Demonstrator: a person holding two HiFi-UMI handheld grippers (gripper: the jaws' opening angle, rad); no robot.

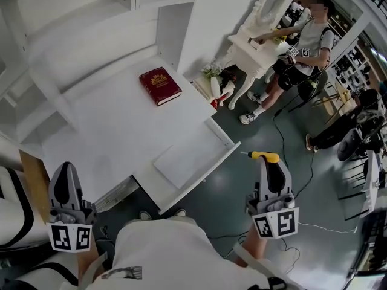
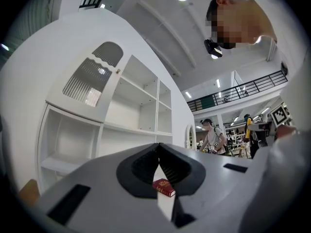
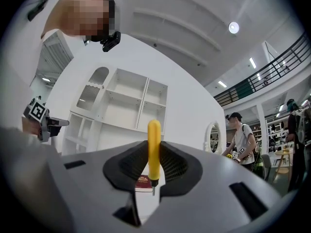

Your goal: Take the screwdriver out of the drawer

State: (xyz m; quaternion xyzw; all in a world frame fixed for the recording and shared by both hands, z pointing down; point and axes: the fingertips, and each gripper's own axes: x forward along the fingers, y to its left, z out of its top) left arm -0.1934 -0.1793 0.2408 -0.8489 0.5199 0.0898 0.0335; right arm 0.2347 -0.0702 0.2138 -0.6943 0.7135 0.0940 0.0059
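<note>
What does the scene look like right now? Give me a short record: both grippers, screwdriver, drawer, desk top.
right gripper: shut on the screwdriver's yellow handle
screwdriver: out of the drawer, held over the floor beside it
left gripper: jaws together, nothing between them, near the desk's front corner
drawer: pulled open, nothing visible inside
desk: white, with a red book lying flat on it
background: another person at a white dressing table

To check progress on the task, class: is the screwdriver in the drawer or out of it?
Out. The right claw grips the yellow screwdriver beside the pulled-open drawer, over the floor.
</note>
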